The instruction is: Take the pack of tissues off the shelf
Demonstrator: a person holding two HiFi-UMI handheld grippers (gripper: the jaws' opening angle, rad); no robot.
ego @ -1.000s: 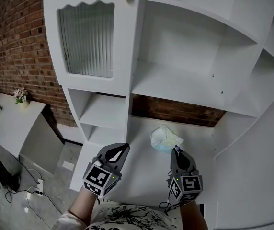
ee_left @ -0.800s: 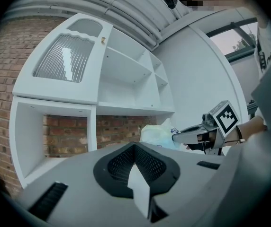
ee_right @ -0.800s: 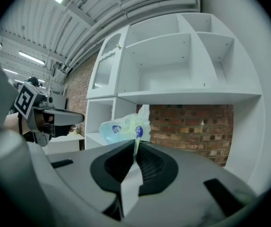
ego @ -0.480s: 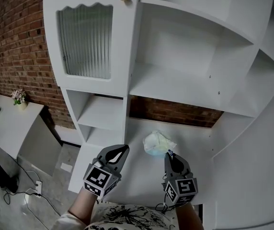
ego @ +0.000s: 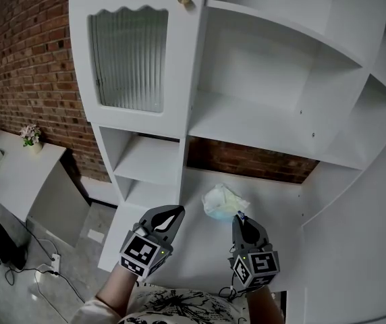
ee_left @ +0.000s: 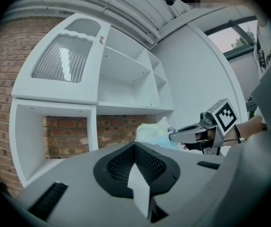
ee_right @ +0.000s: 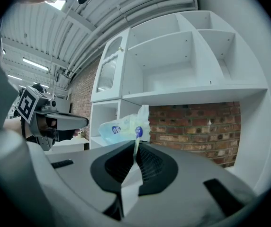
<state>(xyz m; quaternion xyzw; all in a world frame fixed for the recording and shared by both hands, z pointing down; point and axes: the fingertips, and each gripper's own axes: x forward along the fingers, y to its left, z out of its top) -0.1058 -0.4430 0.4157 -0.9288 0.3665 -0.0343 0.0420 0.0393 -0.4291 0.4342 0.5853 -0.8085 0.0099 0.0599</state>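
**At the lower bay: draw the tissues out by their wrapper**

Over the white ledge [ego: 277, 204] of the shelf unit [ego: 260, 113], your right gripper [ego: 241, 218] has its jaws closed on a thin flap of wrapper at the near end of the pack of tissues [ego: 224, 202]. The pack's bulk sits just beyond the jaw tips, in front of the brick back wall [ego: 247, 159]. Whether it rests on the ledge or hangs clear of it, I can't tell. That hold is slim, so I'd judge that a jerk could pull the flap loose. Draw the pack toward you slowly and level, low enough to pass under the shelf board above, and avoid swinging it. Your left gripper [ego: 171, 216] stands just beside, jaws together on nothing. If the flap slips, open that gripper and bring it under the pack's body for support.
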